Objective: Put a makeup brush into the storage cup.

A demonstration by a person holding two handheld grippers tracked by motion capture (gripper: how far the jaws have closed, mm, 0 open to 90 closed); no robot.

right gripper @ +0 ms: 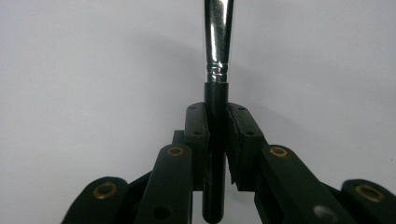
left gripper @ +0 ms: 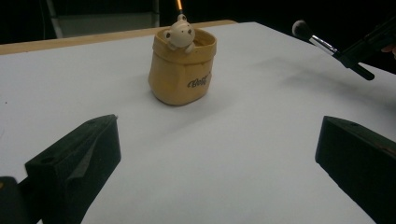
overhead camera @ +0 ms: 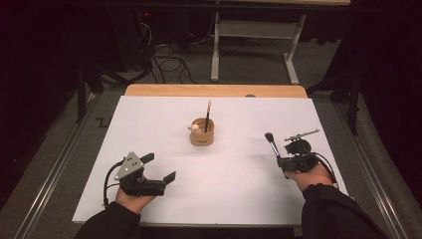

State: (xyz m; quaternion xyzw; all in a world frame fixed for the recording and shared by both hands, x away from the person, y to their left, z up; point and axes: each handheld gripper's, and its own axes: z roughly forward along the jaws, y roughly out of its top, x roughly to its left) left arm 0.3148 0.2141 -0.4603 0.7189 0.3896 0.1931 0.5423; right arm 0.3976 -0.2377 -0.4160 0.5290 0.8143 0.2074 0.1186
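While held: makeup brush (overhead camera: 272,144) at right of high view, light, stiff, slim, bristles soft
Right gripper (right gripper: 217,135): clamped on brush's black handle
Left gripper (overhead camera: 160,168): jaws wide, nothing between
Grip point: handle below ferrule
Cup (overhead camera: 202,132): centre

So the cup (overhead camera: 202,132) is sitting mid-frame on the table (overhead camera: 149,129) with a pencil (overhead camera: 207,114) standing in it. The left gripper (overhead camera: 158,168) is resting lower left, the right gripper (overhead camera: 284,160) lower right, a makeup brush (overhead camera: 272,143) sticking up from it. A metal tool (overhead camera: 301,134) is lying just behind that.
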